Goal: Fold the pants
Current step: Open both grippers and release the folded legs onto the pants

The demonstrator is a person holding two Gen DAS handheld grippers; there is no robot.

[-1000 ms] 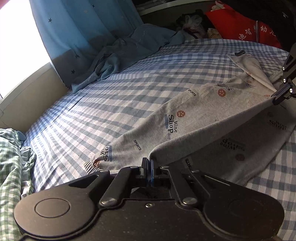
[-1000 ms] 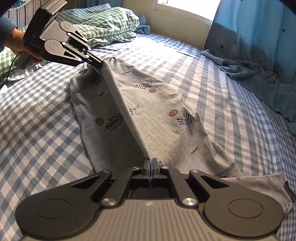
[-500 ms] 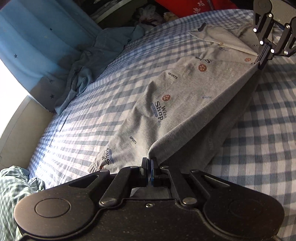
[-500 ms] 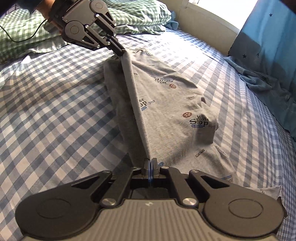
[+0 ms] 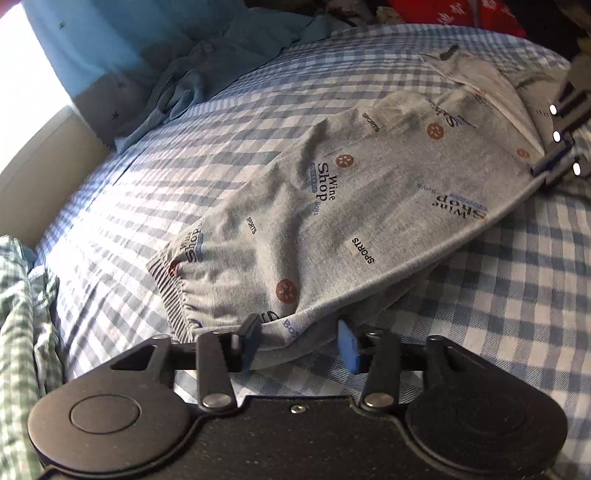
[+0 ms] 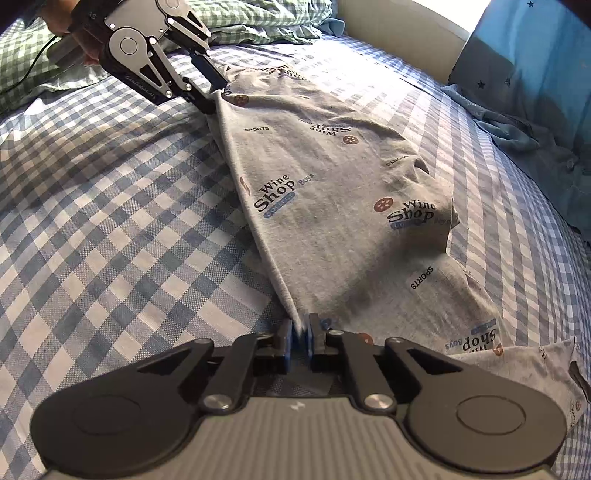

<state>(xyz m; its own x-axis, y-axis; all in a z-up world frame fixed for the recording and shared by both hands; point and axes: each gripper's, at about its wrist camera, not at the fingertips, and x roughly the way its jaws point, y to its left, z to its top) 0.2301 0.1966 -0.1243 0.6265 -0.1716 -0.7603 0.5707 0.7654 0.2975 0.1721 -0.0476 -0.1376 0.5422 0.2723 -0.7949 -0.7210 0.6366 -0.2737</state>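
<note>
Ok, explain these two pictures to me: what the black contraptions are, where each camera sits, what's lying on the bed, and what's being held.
No robot here: a person holds a two-finger gripper in each hand, each carrying a camera that looks along its fingers. One picture is the left gripper's view, the other the right gripper's; each also shows the other gripper at the far end. Grey printed pants lie folded lengthwise on a blue checked bedsheet. The left jaws have just opened and stand apart around the fold edge. The right jaws have also just started opening, cloth between them.

Grey pants [image 6: 332, 206] printed with navy lettering and rust-brown dots lie ahead of the black, blue-padded right gripper [image 6: 300, 334] on a blue-and-white checked sheet [image 6: 110, 221]; green gingham bedding [image 6: 258, 18] beyond, blue star-dotted curtain [image 6: 535, 44] at far right.
</note>
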